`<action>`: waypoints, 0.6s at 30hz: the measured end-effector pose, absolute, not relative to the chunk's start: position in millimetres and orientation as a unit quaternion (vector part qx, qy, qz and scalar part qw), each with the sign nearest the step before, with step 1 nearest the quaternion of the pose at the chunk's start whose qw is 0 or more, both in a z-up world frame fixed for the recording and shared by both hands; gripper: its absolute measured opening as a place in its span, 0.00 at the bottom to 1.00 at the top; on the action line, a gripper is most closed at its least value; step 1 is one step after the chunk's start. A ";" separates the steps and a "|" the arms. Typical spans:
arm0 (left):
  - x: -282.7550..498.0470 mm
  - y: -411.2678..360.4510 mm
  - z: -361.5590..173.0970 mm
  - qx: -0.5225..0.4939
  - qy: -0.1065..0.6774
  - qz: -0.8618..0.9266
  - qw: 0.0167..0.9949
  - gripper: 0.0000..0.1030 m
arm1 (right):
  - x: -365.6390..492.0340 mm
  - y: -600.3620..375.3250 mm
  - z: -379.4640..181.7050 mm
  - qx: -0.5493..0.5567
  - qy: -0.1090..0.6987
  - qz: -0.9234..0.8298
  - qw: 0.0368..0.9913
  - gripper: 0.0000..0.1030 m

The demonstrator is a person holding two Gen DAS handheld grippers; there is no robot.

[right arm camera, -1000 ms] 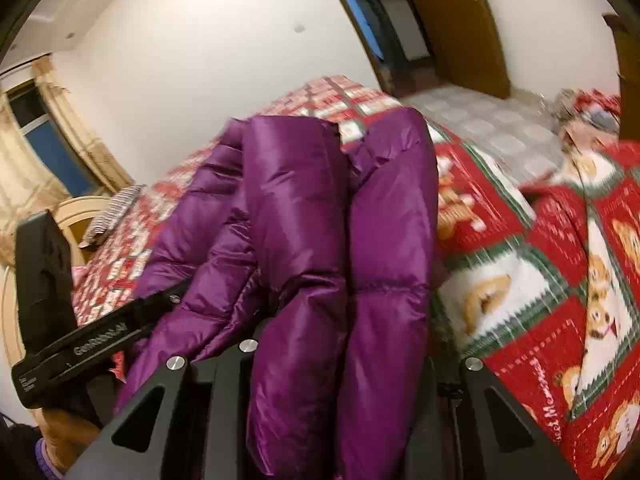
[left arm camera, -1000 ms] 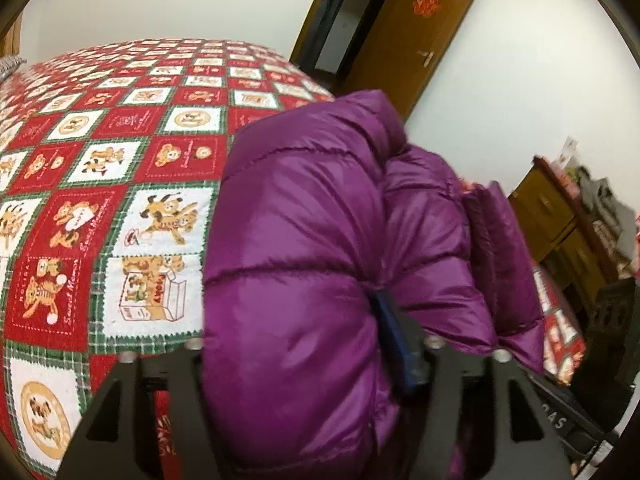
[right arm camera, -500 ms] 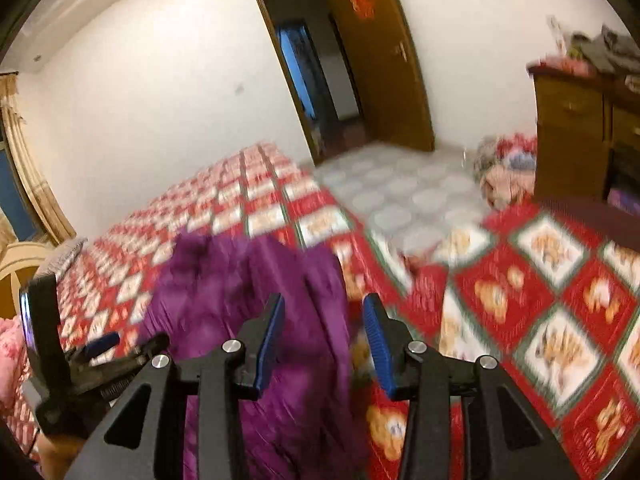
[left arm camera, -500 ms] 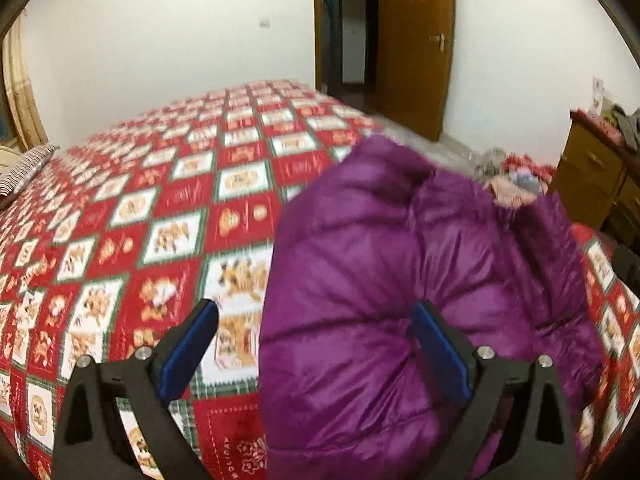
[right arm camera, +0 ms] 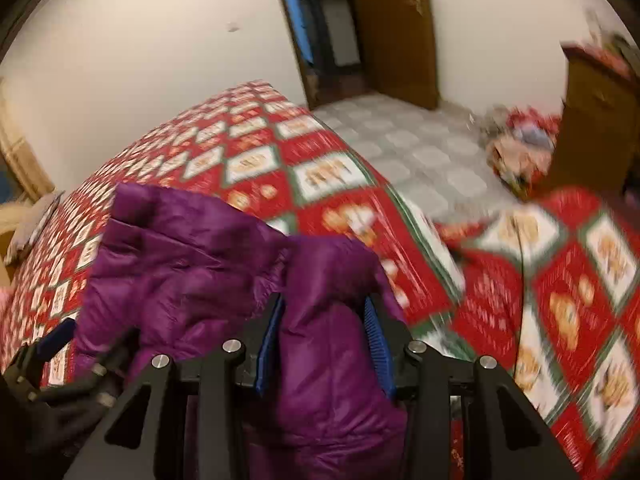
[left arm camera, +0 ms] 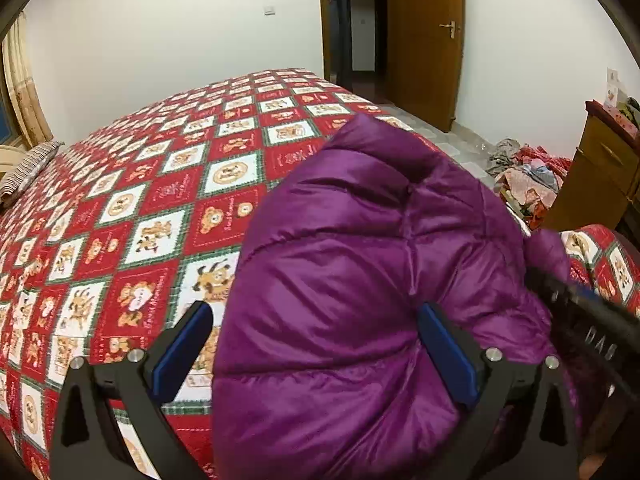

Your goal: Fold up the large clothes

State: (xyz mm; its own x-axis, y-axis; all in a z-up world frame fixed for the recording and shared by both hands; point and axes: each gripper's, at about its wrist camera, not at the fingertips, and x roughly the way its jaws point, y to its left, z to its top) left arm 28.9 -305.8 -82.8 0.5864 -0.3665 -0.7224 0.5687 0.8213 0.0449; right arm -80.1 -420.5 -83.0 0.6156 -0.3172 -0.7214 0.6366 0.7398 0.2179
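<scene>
A: How do the fingers stand?
B: Left gripper (left arm camera: 316, 344) spread wide around the purple down jacket (left arm camera: 360, 280), pads clear; right gripper (right arm camera: 324, 340) fingers flank a jacket fold

A: And the jacket?
B: Bunched on the bed's red patchwork quilt (left arm camera: 140, 200)

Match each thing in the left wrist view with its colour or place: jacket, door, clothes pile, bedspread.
Things:
1. jacket
2. door
3. clothes pile
4. bedspread

Colour or place:
A. on the floor
B. red and white squares, covering the bed
C. purple
D. brown, at the far wall

Pairs: 1-C, 2-D, 3-A, 4-B
</scene>
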 end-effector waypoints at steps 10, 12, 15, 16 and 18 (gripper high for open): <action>26.8 -323.3 -96.3 0.162 0.344 -0.258 0.888 1.00 | -83.4 -417.0 -108.7 0.257 0.330 -0.301 0.857 0.41; 32.6 -319.7 -101.9 0.144 0.346 -0.266 0.888 1.00 | -80.0 -411.7 -108.8 0.241 0.331 -0.314 0.857 0.41; 39.9 -318.4 -105.1 0.130 0.365 -0.268 0.882 1.00 | -73.0 -402.0 -108.5 0.203 0.334 -0.339 0.856 0.41; 37.7 -318.7 -104.4 0.134 0.363 -0.267 0.883 1.00 | -71.2 -398.9 -108.1 0.190 0.336 -0.345 0.856 0.41; 33.8 -316.4 -101.7 0.141 0.363 -0.266 0.882 1.00 | -71.1 -396.7 -106.8 0.178 0.337 -0.350 0.856 0.41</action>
